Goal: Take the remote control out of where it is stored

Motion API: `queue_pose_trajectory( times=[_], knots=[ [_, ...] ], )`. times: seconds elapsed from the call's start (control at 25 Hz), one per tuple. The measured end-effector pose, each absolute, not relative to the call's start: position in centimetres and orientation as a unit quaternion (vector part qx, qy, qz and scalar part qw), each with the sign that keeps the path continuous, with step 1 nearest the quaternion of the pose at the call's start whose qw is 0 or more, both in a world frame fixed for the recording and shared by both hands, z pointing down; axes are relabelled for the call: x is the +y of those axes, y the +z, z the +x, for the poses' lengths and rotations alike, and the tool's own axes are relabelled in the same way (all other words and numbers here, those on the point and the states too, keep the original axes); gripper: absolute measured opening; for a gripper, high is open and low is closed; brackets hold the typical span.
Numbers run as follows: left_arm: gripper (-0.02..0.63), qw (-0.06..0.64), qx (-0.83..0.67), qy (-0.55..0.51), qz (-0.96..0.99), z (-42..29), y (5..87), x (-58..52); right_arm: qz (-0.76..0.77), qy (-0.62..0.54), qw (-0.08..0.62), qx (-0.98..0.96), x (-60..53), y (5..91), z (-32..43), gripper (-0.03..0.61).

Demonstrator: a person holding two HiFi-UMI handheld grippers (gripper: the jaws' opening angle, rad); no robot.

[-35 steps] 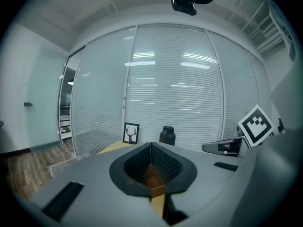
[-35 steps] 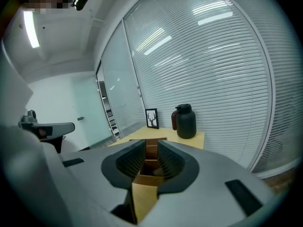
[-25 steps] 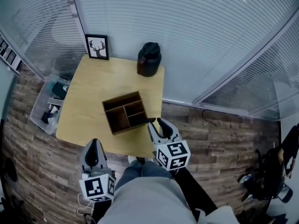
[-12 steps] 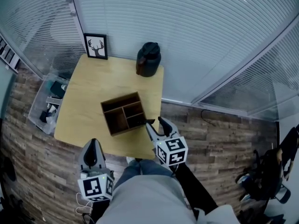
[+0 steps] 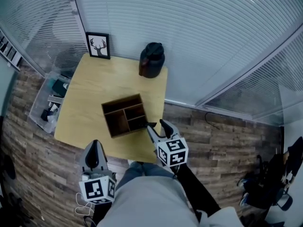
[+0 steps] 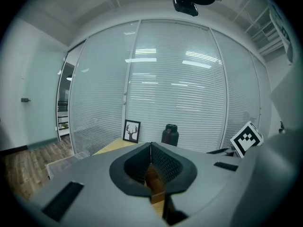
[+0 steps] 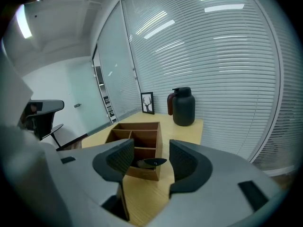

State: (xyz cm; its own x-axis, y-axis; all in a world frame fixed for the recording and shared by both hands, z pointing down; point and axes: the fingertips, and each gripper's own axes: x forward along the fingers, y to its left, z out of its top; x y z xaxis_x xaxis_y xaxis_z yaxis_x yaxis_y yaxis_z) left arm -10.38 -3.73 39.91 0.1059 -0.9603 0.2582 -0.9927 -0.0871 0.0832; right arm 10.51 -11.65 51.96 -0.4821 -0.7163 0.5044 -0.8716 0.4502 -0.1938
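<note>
The remote (image 7: 154,162) lies in the box's (image 7: 158,143) nearest compartment, end poking out, not yet gripped. The right tongs (image 5: 156,125), which have just been opening, frame it untouched. The left tongs (image 6: 150,155) are closed, empty, well short of the box.

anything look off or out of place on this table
Mainly the remote: its dark end juts out over the rim of the wooden organizer at its near corner, not tucked inside. The organizer also sits slightly skewed on the table. Nothing looks spilled or damaged.
</note>
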Motion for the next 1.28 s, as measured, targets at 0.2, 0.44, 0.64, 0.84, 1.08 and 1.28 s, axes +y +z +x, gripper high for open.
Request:
queue_pose_trajectory(
  times=[0.2,0.44,0.64,0.84,1.08,1.28],
  knots=[
    [0.009,0.120,-0.670,0.072,0.730,-10.3,39.9,-3.8,0.472,0.224,0.183,-0.833,-12.0,52.7,10.5,0.215],
    [0.009,0.119,-0.675,0.072,0.725,-10.6,39.9,-3.9,0.469,0.225,0.188,-0.833,-12.2,53.5,10.5,0.215],
    [0.009,0.119,-0.678,0.075,0.721,-10.8,40.1,-3.8,0.467,0.228,0.197,-0.831,-12.2,54.3,10.5,0.215],
    [0.009,0.115,-0.679,0.076,0.721,-10.8,39.9,-3.9,0.465,0.230,0.200,-0.831,-12.3,54.7,10.3,0.216],
    [0.009,0.114,-0.683,0.077,0.718,-11.1,39.7,-3.9,0.464,0.228,0.202,-0.832,-12.4,54.9,10.1,0.216],
    [0.009,0.112,-0.685,0.079,0.715,-11.5,39.7,-3.9,0.464,0.230,0.209,-0.829,-12.5,55.5,9.9,0.216]
  ],
)
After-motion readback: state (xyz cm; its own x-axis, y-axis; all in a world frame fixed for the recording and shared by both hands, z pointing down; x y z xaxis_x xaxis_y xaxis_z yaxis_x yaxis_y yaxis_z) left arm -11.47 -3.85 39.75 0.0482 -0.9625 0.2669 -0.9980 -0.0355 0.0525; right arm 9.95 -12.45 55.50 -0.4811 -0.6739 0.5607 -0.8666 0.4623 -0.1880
